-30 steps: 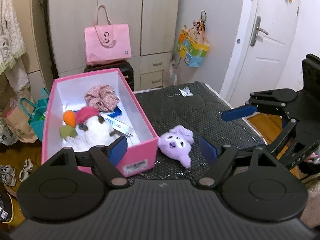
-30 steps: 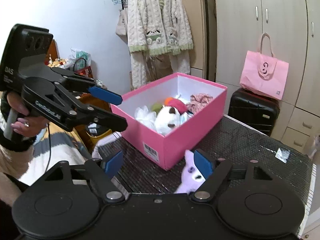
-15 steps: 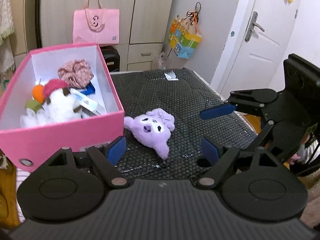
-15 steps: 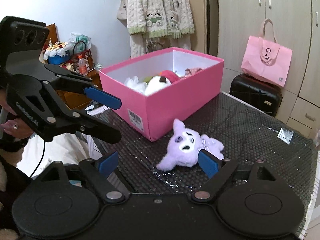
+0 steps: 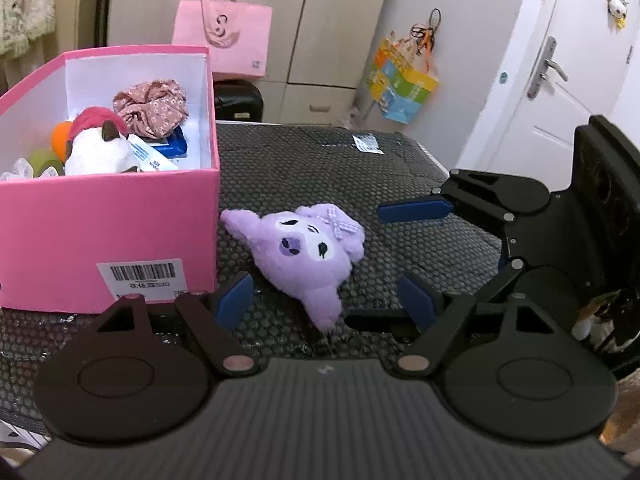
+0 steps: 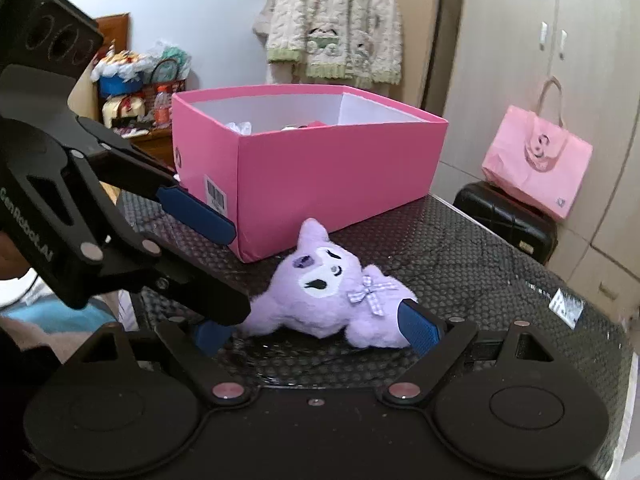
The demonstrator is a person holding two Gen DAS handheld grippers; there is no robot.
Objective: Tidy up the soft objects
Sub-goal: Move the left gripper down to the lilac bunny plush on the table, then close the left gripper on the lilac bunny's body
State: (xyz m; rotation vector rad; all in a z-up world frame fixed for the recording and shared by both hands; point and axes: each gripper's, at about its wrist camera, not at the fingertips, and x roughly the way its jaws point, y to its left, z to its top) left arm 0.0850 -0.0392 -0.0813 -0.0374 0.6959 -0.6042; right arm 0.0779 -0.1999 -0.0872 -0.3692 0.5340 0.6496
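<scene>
A purple plush [image 5: 308, 252] is bracketed by both grippers beside the pink box [image 5: 108, 224].

The plush lies on the tabletop [image 5: 304, 168], just outside the box where other soft things are kept, so it is probably meant to go in. The left gripper [image 5: 326, 300] is closing, the right gripper [image 6: 316, 330] stands apart; neither presses on it.

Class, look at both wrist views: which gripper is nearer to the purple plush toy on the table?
Right. The right gripper has the purple plush toy between its open fingers, one pad beside it. The left gripper, its jaws closing, sits just short of the toy's tip.
</scene>
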